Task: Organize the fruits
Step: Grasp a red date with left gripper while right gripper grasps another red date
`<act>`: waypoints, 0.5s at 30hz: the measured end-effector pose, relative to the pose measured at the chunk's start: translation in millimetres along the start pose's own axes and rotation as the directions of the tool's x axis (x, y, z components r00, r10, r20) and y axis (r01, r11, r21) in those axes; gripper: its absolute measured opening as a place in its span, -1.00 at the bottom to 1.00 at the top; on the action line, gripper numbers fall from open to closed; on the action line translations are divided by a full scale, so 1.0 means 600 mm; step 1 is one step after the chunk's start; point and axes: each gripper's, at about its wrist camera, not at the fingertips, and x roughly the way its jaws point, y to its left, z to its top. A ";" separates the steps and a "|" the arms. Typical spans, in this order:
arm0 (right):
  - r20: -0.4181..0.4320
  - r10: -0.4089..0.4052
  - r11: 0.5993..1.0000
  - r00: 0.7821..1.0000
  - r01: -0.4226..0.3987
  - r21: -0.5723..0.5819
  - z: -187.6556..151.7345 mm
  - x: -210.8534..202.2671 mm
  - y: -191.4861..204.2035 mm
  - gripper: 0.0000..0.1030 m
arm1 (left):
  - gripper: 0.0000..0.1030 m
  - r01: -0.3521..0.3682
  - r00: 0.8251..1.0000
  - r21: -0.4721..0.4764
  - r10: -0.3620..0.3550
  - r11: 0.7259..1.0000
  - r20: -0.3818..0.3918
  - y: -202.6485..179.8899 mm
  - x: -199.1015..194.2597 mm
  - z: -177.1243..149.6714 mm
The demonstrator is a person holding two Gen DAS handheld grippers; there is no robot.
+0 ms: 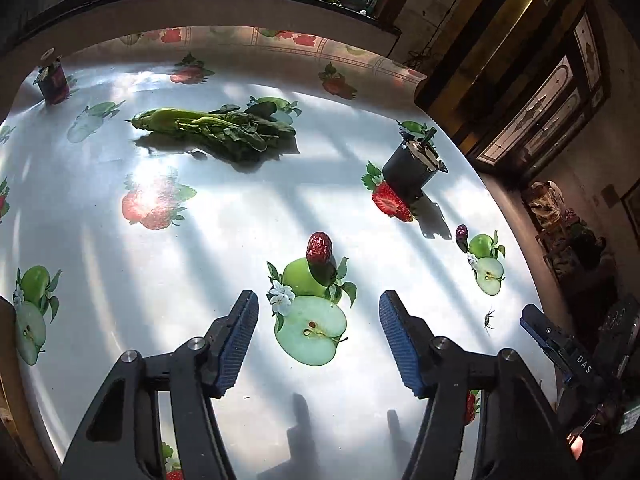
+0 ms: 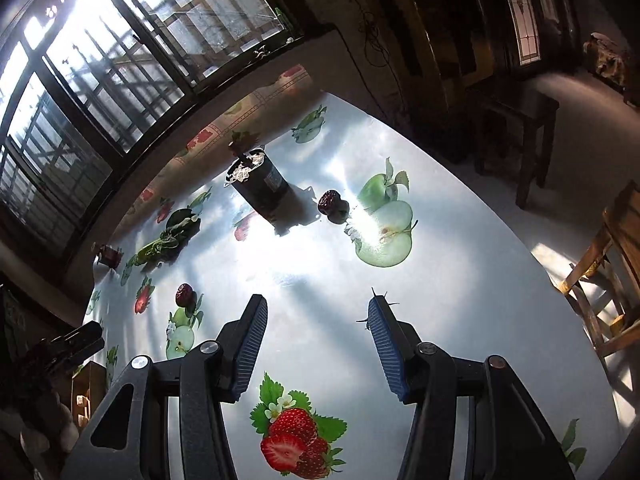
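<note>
Currently, on your table (image 1: 224, 240), listed left to right as the left wrist view shows it:

- Small dark pot (image 1: 54, 84), far left corner, well apart from the fruit.
- Leafy greens (image 1: 216, 130), lying flat toward the back; a vegetable, probably not yours to sort.
- Left gripper (image 1: 318, 338): jaws partly apart, nothing between them, aimed down at the first fruit, likely lined up to take it.
- Red date (image 1: 319, 247), standing on a printed apple just ahead of that gripper.
- Black cylinder (image 1: 412, 172), upright near the right edge.
- Second date (image 1: 462, 234), darker, beyond the cylinder by another printed apple.
- Right gripper (image 2: 318, 340): half open, empty, over bare cloth, with the second date (image 2: 329, 201) well ahead.
</note>
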 end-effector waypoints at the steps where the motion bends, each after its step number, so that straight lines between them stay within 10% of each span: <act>1: 0.005 0.000 1.000 1.000 0.000 0.005 0.001 0.001 -0.004 0.10 | 0.18 -0.002 1.000 0.001 0.002 1.000 -0.008 -0.005 0.017 0.006; 11: -0.075 -0.024 0.998 0.997 0.020 -0.055 0.088 0.083 0.017 0.10 | 0.16 -0.081 0.995 0.072 0.085 0.994 -0.053 -0.033 0.119 0.025; 15: -0.075 -0.108 0.991 0.991 0.101 -0.091 0.122 0.147 0.028 0.10 | -0.31 -0.110 0.993 0.098 0.114 0.989 -0.041 -0.042 0.129 0.034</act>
